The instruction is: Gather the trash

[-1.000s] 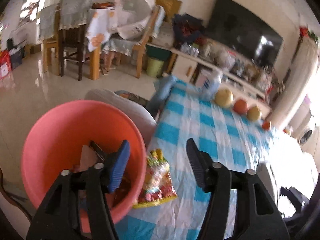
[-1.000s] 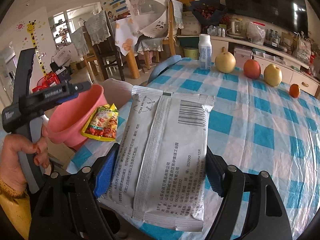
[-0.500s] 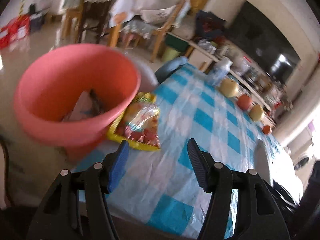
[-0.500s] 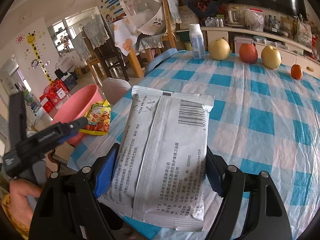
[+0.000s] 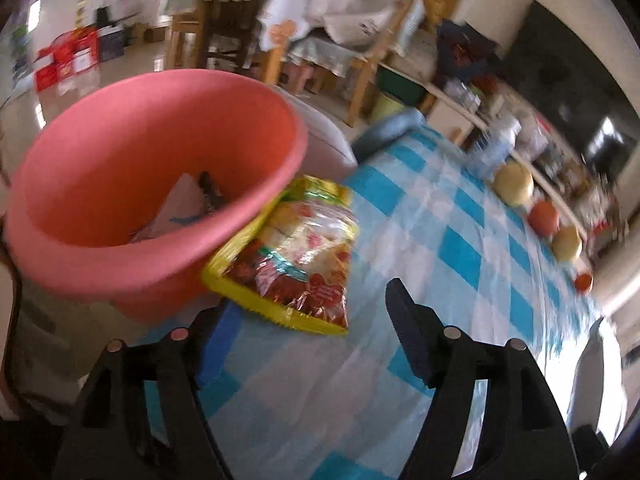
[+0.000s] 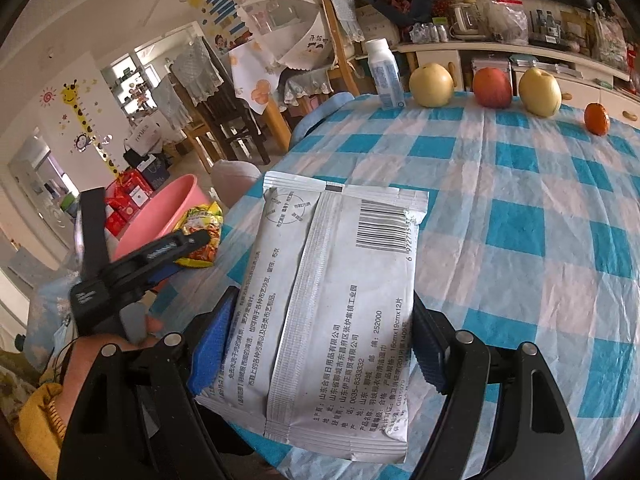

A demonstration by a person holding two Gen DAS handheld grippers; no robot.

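Observation:
A yellow and red snack bag (image 5: 294, 254) lies at the table's left edge, partly under the rim of a pink bin (image 5: 132, 184) that holds some wrappers. My left gripper (image 5: 308, 320) is open and empty, just short of the snack bag. My right gripper (image 6: 320, 332) is shut on a grey foil packet (image 6: 328, 304) with a barcode and holds it above the checked tablecloth (image 6: 520, 224). In the right wrist view the left gripper (image 6: 192, 246) points at the snack bag (image 6: 202, 232) beside the pink bin (image 6: 156, 216).
At the table's far edge stand a white bottle (image 6: 386, 74), two yellow pears (image 6: 432, 84), a red apple (image 6: 492, 88) and a small orange (image 6: 596, 118). Dining chairs (image 6: 224, 120) and a shelf unit (image 6: 520, 52) stand beyond the table.
My left gripper has pulled back from over the pink bin and come down toward the snack bag at the table edge. My right gripper still holds the grey packet, nearly unmoved.

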